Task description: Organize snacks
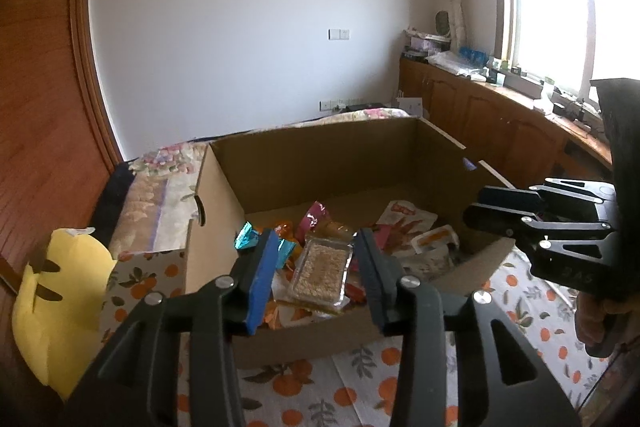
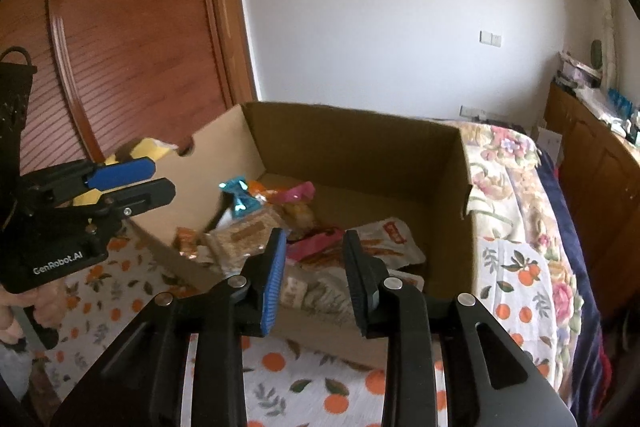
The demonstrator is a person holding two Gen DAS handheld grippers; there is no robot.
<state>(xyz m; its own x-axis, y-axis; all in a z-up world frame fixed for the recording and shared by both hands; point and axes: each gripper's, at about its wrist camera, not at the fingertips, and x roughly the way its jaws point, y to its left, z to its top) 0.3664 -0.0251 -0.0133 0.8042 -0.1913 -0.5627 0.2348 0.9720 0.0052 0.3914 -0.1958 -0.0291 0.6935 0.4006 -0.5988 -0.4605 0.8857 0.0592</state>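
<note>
A bed covered with an orange-print cloth (image 1: 532,311) carries a big open cardboard box (image 1: 320,155), which stands near the bed's front edge with its flaps up. The snacks lie in a loose heap on the box floor, bunched toward the near wall: a white pouch with orange print (image 1: 404,223) toward the right side, a clear tray of pale grains (image 1: 322,273) against the front, a pink wrapper (image 1: 316,215) behind it and a shiny teal wrapper (image 1: 248,237) toward the left. The far half of the box floor is bare.

The left gripper (image 1: 316,271) hovers above the near wall with its jaws parted and nothing between them; the tray shows in the gap but lies lower, untouched. The right gripper (image 2: 314,273) hangs beside it over the same wall, jaws likewise apart and empty.

Judging by this, the step is choosing a packet to pick. It would go best by taking the top item first, descending straight over the tray's short sides, and keeping the two grippers clear of each other.
</note>
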